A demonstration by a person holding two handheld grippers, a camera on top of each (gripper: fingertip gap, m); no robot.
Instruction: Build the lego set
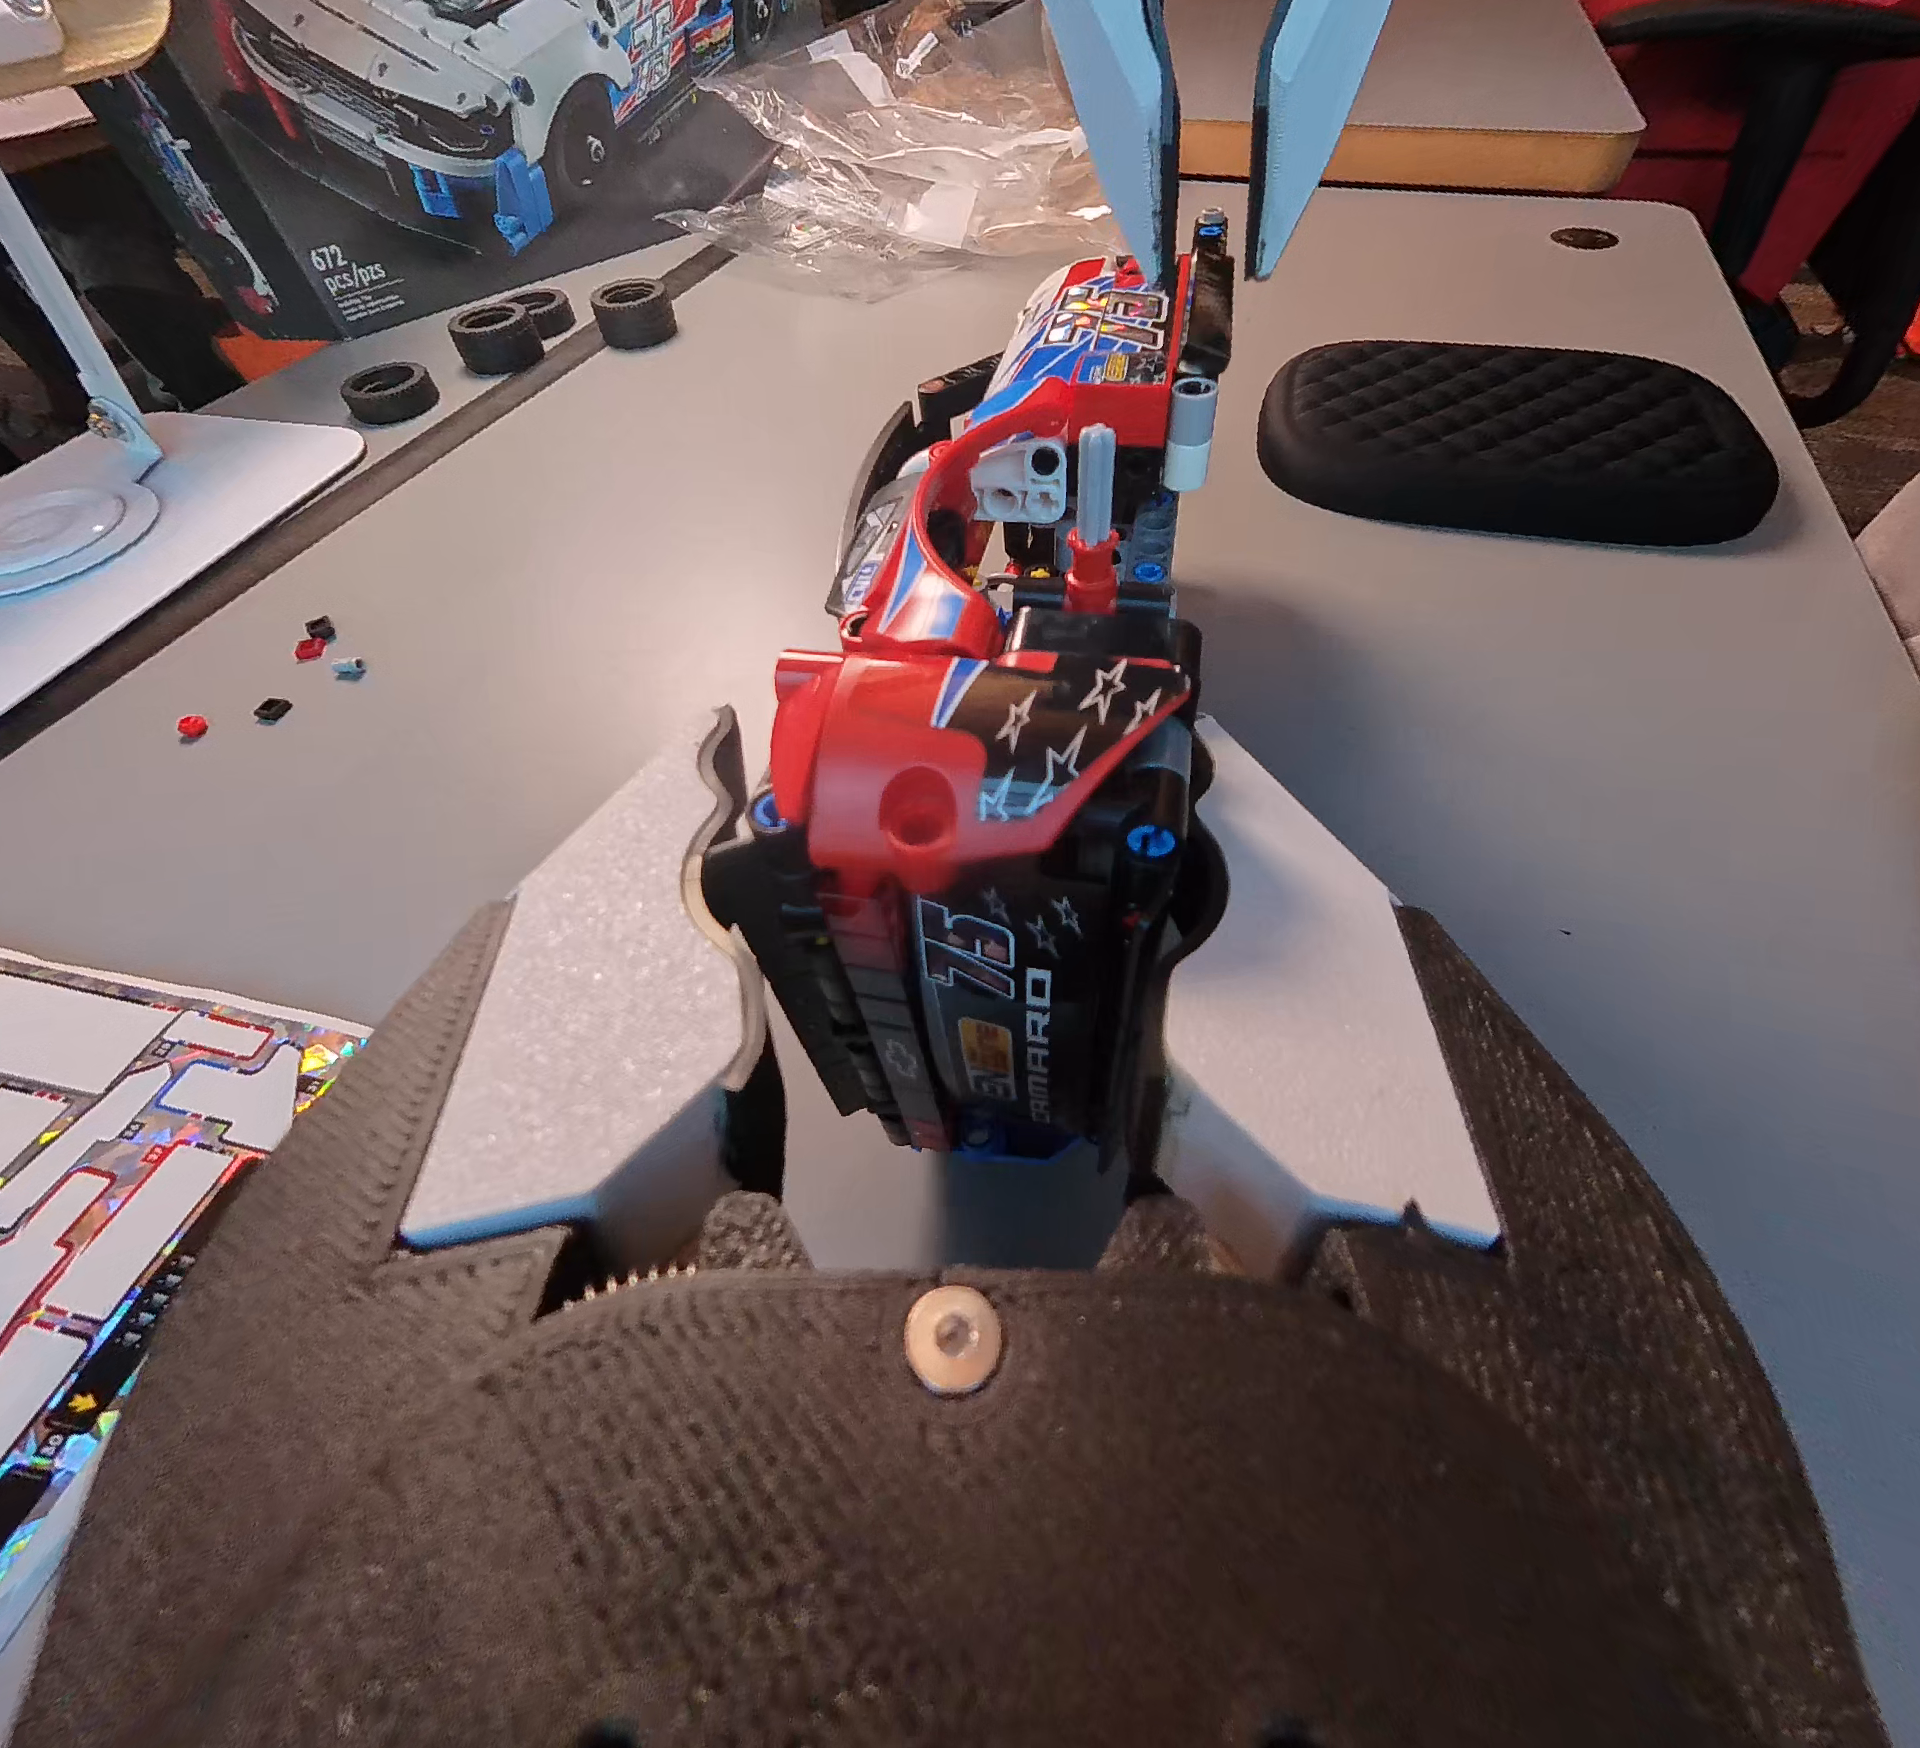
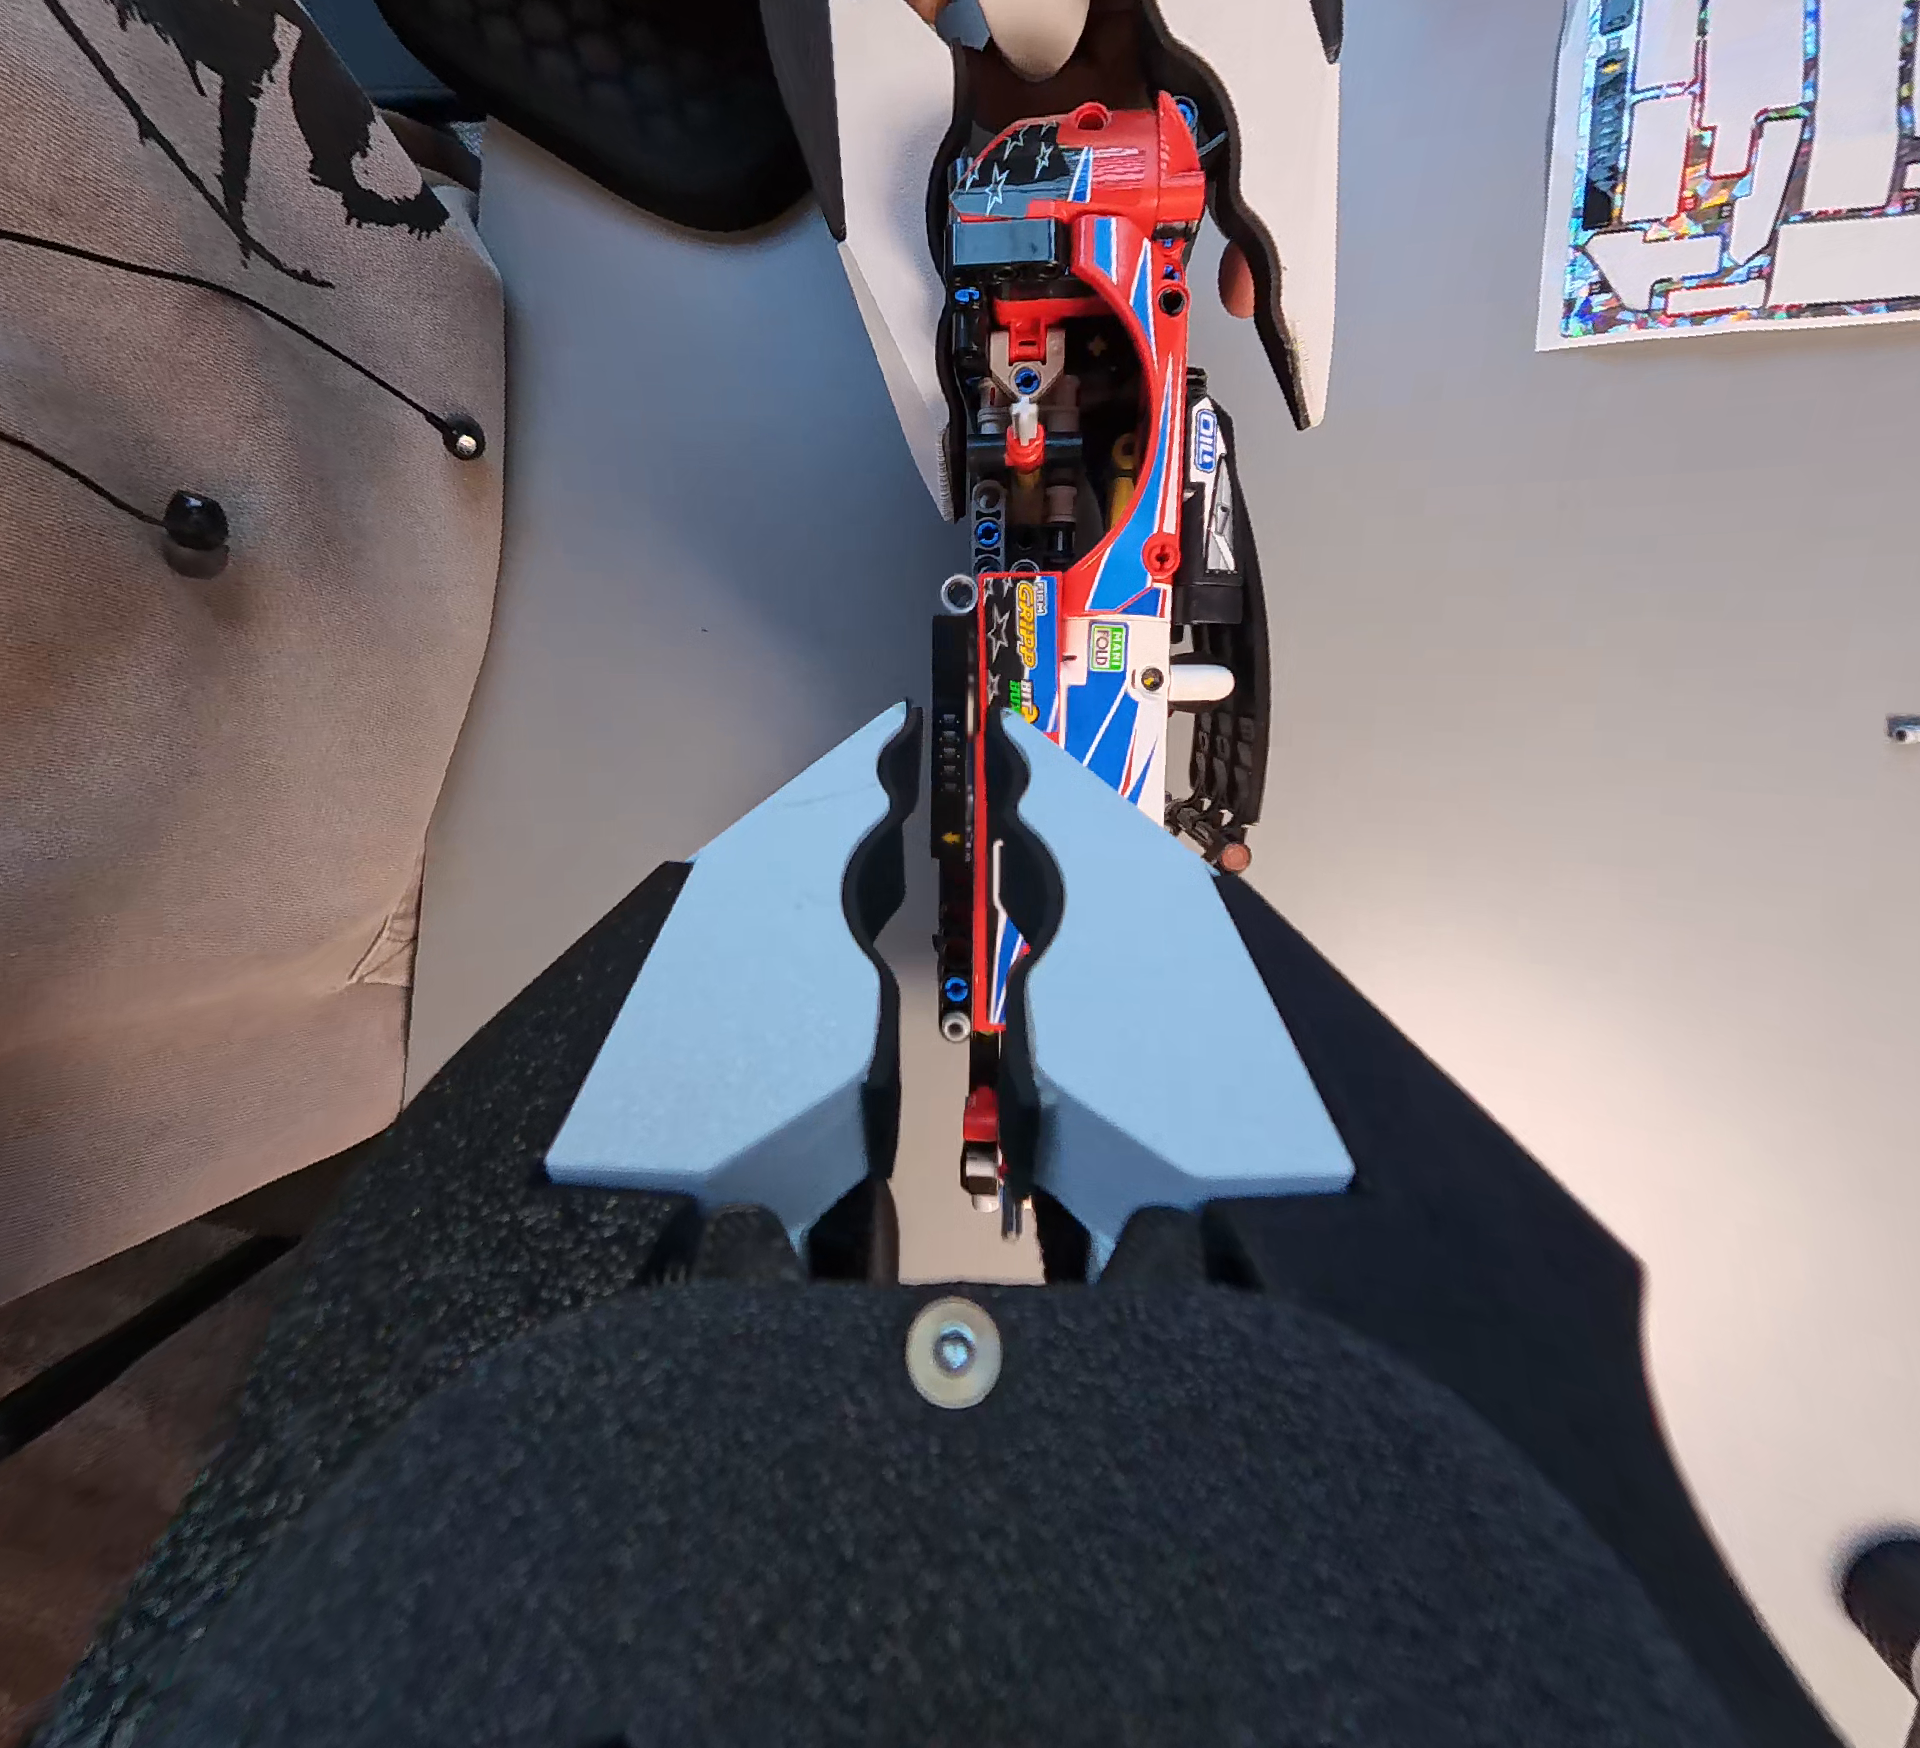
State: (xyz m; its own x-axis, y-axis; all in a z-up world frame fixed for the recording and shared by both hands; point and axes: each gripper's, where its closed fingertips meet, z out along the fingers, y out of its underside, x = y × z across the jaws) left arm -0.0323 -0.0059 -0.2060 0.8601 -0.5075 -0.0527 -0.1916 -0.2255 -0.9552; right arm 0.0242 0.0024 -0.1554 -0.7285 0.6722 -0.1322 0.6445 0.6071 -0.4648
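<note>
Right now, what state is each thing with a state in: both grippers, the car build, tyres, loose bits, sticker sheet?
Left gripper: shut on the car's rear end.
Right gripper: shut on its other end.
Car build: unfinished, on its side, wheel-less.
Tyres: loose, unmounted on the table.
Small pieces: scattered, unused.
Sticker sheet: flat, mostly peeled.

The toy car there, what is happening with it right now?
A person is building a toy car with two handheld grippers. The left gripper is shut on one end of the half-built car, which is turned on its side above the grey table. The right gripper has its jaws around the other end, on a thin black and red edge. Four loose tyres, some small pieces and the box wait on the table.
</note>
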